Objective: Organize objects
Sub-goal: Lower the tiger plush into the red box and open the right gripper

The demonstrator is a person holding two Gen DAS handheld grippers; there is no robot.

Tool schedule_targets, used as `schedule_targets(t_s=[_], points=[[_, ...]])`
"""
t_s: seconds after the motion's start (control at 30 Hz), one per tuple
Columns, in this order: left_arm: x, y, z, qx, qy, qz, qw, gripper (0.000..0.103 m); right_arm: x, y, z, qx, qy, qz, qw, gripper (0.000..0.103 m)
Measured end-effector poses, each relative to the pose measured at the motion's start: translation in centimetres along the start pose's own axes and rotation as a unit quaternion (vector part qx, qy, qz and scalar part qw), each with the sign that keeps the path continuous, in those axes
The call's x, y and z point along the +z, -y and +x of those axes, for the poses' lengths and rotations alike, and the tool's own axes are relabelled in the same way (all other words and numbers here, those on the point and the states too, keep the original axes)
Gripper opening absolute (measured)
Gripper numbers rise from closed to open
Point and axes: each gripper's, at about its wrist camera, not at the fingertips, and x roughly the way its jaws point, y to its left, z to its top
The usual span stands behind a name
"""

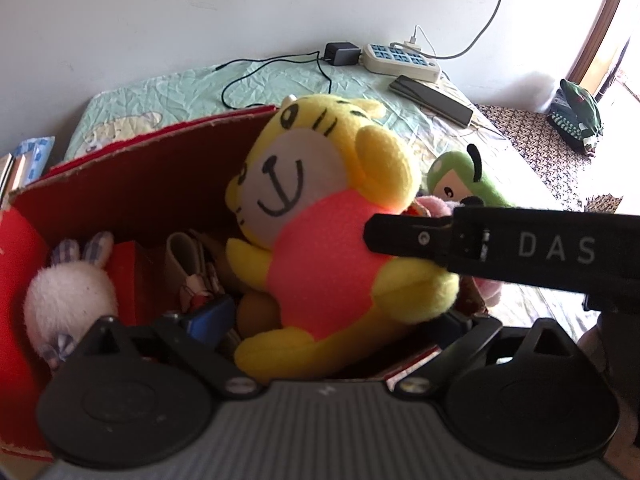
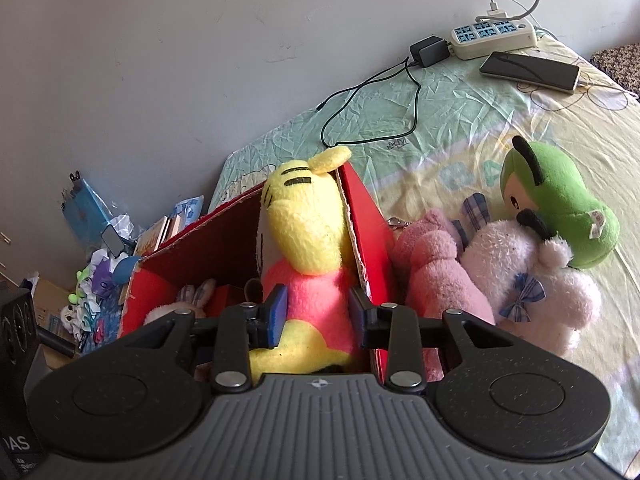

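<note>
Right gripper (image 2: 318,316) clamped on yellow tiger plush (image 2: 304,248) at its pink belly, blue pad (image 2: 277,312) on left side, black pad on right, both pressed into fabric. Plush upright inside red cardboard box (image 2: 368,216), head above rim, against box's right wall. Seen from left wrist: same plush (image 1: 320,216) facing camera, right gripper's finger (image 1: 412,236) pressed across its belly from right.

Left gripper low over near edge of box (image 1: 132,184); fingertips hidden behind plush and box contents, jaw state not readable.

In box, left end: white rabbit plush (image 1: 68,292) with checked ears. Outside box, just right of wall: pink plush (image 2: 440,276), pale fluffy plush (image 2: 532,280) with blue bow, green plush (image 2: 560,208), all touching, on bedsheet (image 2: 460,120).

Far: power strip (image 2: 494,38), black adapter (image 2: 428,52), phone (image 2: 530,70), black cable (image 2: 414,92).
</note>
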Motion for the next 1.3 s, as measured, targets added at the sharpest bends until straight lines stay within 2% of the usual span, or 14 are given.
schedule_targets(t_s=[1.13,1.3], points=[[-0.5,1.1,-1.3,0.057,0.011,-0.012,0.9982,0.1,-1.9,0.8,-2.3,0.023,0.02,0.034,0.999,0.038],[-0.6,1.1,-1.6,0.057,0.014,-0.016,0.9981,0.1,-2.1,0.2,-2.4,0.014,0.014,0.025,0.999,0.043]])
